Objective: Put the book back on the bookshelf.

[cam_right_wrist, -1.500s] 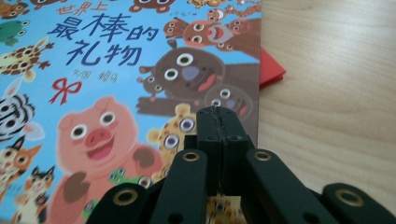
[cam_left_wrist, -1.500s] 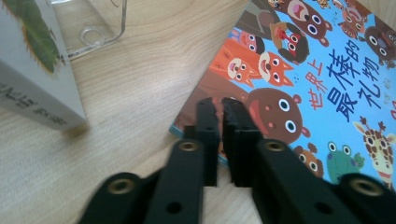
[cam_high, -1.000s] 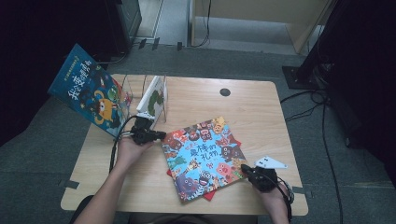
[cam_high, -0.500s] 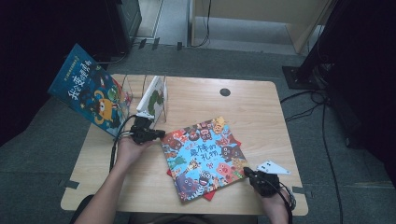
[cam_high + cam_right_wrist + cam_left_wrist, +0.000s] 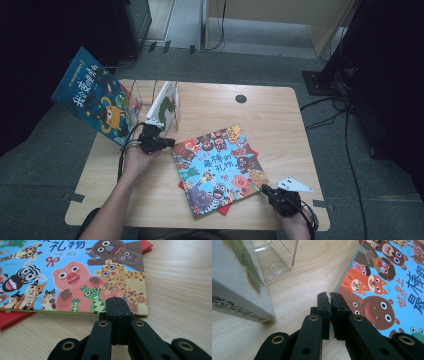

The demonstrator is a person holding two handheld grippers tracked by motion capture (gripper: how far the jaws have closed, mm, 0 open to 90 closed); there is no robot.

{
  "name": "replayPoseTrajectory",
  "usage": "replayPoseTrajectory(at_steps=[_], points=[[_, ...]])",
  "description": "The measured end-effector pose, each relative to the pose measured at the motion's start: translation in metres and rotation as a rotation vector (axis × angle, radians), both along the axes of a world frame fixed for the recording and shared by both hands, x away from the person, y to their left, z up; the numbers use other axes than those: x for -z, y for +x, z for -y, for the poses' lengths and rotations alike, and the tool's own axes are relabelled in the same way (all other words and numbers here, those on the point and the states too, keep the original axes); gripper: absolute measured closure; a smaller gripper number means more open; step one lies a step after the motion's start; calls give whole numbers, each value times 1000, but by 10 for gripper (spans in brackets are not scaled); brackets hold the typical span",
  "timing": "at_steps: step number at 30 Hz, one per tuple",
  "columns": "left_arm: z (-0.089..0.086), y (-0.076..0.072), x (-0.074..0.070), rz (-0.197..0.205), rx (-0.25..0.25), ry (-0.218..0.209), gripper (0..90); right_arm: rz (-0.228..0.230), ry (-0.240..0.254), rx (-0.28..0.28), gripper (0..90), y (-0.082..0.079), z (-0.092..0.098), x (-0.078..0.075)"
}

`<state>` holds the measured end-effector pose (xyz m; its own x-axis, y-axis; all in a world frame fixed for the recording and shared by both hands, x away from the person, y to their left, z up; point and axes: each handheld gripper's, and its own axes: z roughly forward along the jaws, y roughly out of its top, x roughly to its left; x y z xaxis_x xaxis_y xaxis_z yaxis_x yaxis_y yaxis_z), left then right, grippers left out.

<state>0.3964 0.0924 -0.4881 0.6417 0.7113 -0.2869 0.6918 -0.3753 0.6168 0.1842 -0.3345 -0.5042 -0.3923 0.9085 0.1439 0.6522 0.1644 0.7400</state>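
A picture book (image 5: 220, 167) with cartoon animals on a blue cover lies flat mid-table on a red book (image 5: 226, 209). My left gripper (image 5: 170, 142) lies low at its left corner. In the left gripper view the left gripper (image 5: 329, 294) shows only a thin slit between its jaws, which have just been opening a crack, with nothing between them; the picture book (image 5: 387, 285) lies beside its tips. My right gripper (image 5: 264, 189) sits at the book's near right corner. The right gripper (image 5: 117, 300) is shut and empty, just short of the picture book's (image 5: 75, 272) edge.
A white book (image 5: 165, 102) stands in a clear rack (image 5: 142, 92) at the back left, close behind my left hand. A blue book (image 5: 97, 102) leans out past the table's left edge. A round cable hole (image 5: 241, 98) is at the back.
The right gripper has slid slightly toward the table's near edge. The left hand and the books keep their places.
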Motion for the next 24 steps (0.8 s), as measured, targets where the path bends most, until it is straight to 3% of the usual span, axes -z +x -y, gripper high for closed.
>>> replayPoseTrajectory(at_steps=[15, 24], points=[[2, -6, -1, -30, 16, 11, 846, -16, 8, 26, 900, 9, 11, 2], [-1, -10, 0, -54, 12, -20, 823, -24, 19, 41, 900, 19, 17, 2]])
